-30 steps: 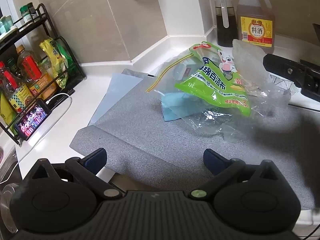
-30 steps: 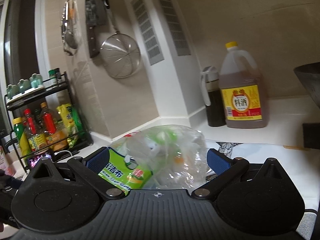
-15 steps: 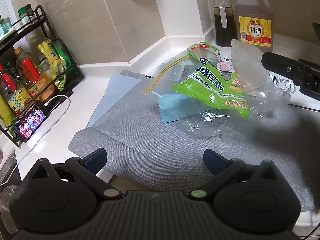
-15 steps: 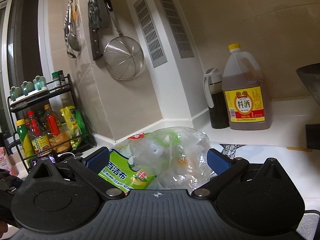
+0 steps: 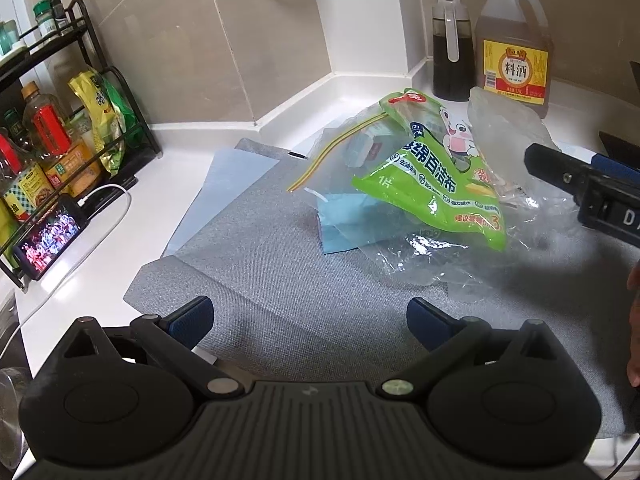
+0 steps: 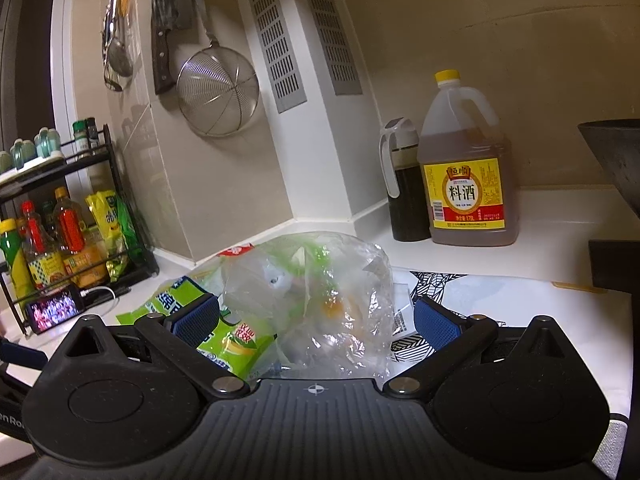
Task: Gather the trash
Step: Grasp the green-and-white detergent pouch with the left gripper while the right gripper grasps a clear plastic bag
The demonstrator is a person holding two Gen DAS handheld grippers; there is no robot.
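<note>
Hovering low over the near edge of the grey mat (image 5: 280, 264), the left gripper (image 5: 310, 314) points toward the trash pile with its jaws spread wide and nothing between them. The right gripper (image 6: 316, 322) comes at the pile from the other side, level with it; its jaws are also wide apart, framing the crumpled clear plastic bag (image 6: 320, 296) without visibly pinching it. The green cleaning-cloth packet (image 5: 436, 176) lies on the mat against that clear bag, with a zip bag (image 5: 340, 156) and a blue sheet (image 5: 340, 224) tucked under it. Beyond the mat, on the white counter (image 5: 180, 172), stand a cooking wine jug (image 5: 514, 40) and a dark oil bottle (image 5: 450, 52) in the corner. Left of the mat, a spice rack (image 5: 60, 120) holds bottles, with a lit phone (image 5: 50, 236) leaning at its foot. A strainer (image 6: 218, 92) hangs on the wall behind the mat.
</note>
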